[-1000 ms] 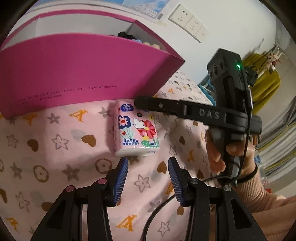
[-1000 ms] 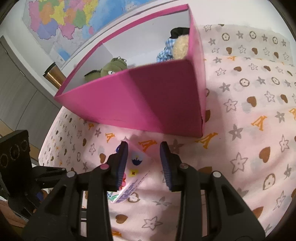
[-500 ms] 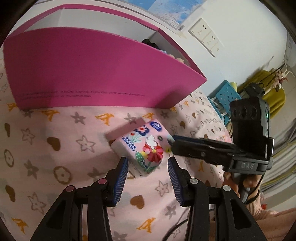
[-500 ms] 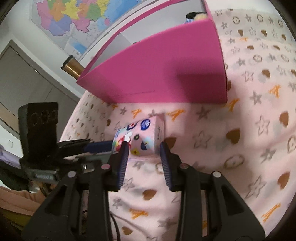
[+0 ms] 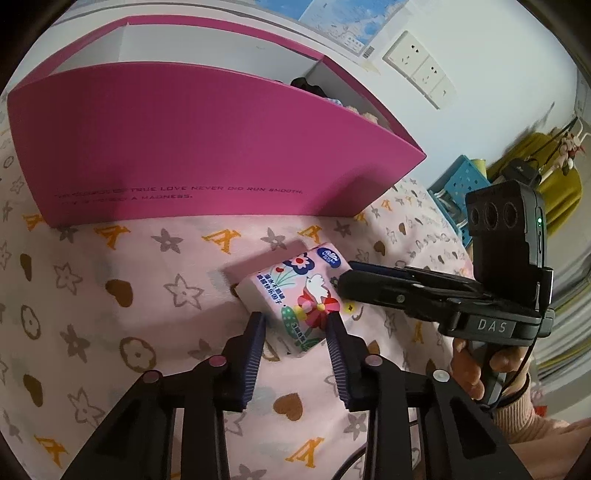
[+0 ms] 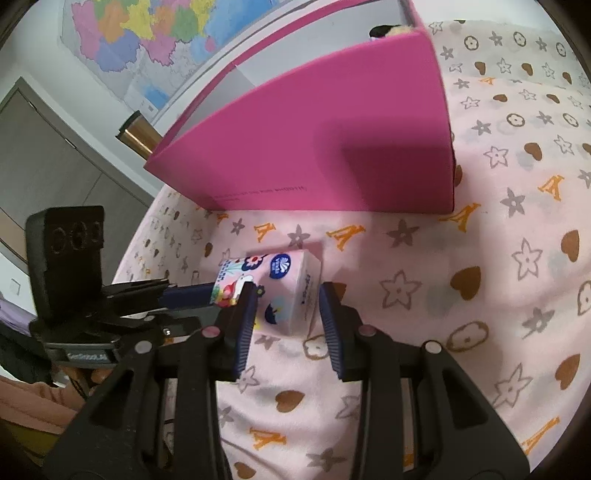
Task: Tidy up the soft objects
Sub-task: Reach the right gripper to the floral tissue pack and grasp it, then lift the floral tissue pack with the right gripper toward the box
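Note:
A pink floral tissue pack [image 5: 295, 295] lies on the patterned pink cloth in front of a big magenta box [image 5: 192, 158]. My left gripper [image 5: 295, 325] is open, its blue pads on either side of the pack's near corner. My right gripper [image 6: 288, 299] is open too and straddles the pack's [image 6: 280, 291] other end. Each gripper shows in the other's view: the right one [image 5: 343, 284] from the right, the left one [image 6: 207, 291] from the left. Soft toys peek over the box's far rim [image 6: 388, 31].
The magenta box [image 6: 332, 147] stands just behind the pack, its wall close to both grippers. A wall with sockets [image 5: 417, 66] and a map [image 6: 147, 40] lies behind it. A blue crate [image 5: 461, 184] and a brass cylinder [image 6: 138, 134] sit off the bed's sides.
Both grippers closed in on the pack from opposite ends; it now sits between each pair of open pads. The pack lies turned at an angle compared with a second ago.

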Demonstrator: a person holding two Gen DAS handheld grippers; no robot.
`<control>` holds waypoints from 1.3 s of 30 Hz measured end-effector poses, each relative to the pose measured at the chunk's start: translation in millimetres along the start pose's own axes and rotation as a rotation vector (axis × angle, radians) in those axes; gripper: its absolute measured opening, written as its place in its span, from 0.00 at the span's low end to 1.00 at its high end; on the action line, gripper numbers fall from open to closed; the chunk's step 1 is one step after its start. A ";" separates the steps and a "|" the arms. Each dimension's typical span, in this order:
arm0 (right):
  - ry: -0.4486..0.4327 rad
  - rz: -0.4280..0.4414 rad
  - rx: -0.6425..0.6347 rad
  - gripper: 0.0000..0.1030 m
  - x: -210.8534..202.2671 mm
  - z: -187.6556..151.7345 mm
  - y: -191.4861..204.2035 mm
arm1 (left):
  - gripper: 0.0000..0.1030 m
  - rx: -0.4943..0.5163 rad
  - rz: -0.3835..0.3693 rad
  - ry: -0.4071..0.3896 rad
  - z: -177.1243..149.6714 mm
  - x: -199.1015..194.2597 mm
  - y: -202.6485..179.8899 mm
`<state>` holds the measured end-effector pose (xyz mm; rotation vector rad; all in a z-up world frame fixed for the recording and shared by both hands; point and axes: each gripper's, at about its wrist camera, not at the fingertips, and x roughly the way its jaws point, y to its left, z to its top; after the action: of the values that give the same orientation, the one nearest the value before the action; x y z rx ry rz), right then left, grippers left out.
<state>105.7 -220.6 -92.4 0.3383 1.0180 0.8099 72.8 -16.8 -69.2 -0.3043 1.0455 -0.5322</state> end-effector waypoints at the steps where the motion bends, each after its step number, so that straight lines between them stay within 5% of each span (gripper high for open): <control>1: 0.004 0.002 -0.004 0.34 1.5 -0.2 0.7 | 0.30 0.003 0.004 0.003 0.2 0.8 -0.5; 39: -0.091 -0.031 -0.098 0.29 -29.6 -0.9 31.3 | 0.30 0.093 0.068 -0.067 8.0 -15.5 -24.9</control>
<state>83.1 -221.5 -55.7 0.2724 0.8930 0.8065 67.0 -29.1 -42.1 -0.2030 0.9602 -0.5046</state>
